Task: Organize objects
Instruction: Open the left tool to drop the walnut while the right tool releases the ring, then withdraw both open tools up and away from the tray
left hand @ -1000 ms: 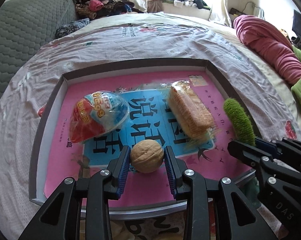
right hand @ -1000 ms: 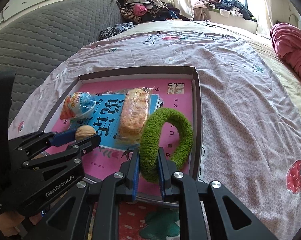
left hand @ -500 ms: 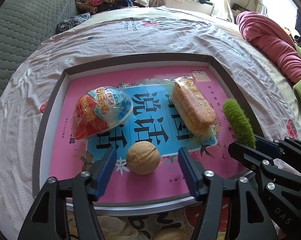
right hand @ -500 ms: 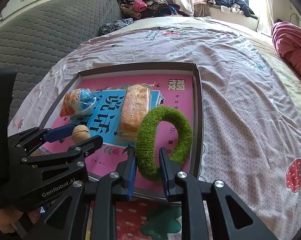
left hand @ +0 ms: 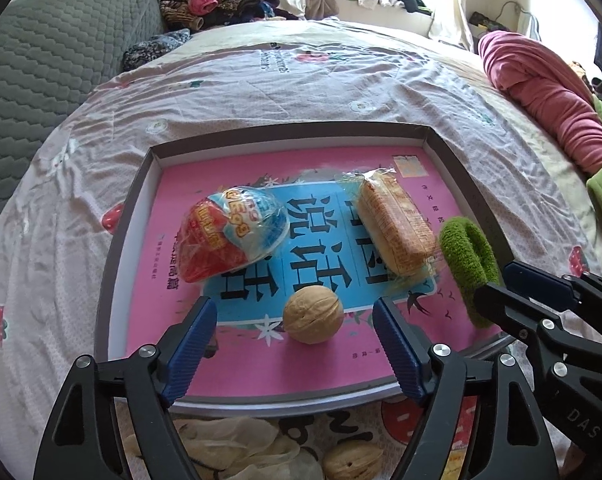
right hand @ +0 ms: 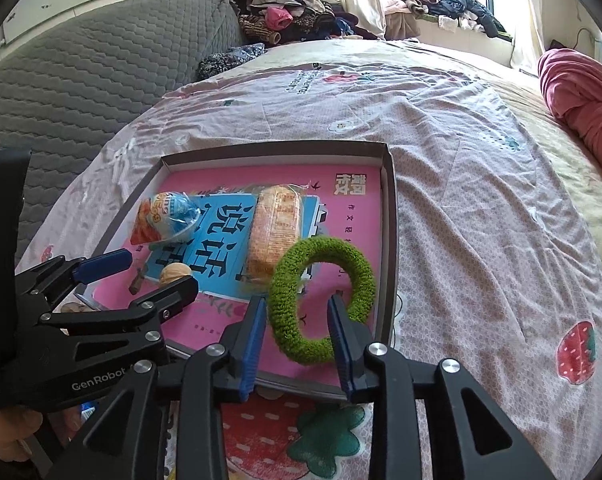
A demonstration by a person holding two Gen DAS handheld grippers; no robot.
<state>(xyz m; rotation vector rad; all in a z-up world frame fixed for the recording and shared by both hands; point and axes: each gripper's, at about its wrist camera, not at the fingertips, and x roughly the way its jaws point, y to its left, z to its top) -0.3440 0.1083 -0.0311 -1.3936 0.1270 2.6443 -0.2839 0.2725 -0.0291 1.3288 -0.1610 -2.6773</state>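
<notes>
A bed covered by a pink strawberry-print sheet fills both views. On it lies a shallow grey-rimmed box lid lined with a pink and blue printed sheet.

Inside the lid, from the left wrist view:
- A clear-wrapped red and blue snack packet lies at about 10 o'clock.
- A wrapped bread slice pack lies at 1 o'clock.
- A green fuzzy scrunchie rests at 3 o'clock near the right wall.
- A walnut sits at 6 o'clock.

The left gripper has just been opening; its jaws stand wide apart, clear of the walnut between them. The right gripper has just been opening too, its pads loosely flanking the scrunchie's near side.
</notes>
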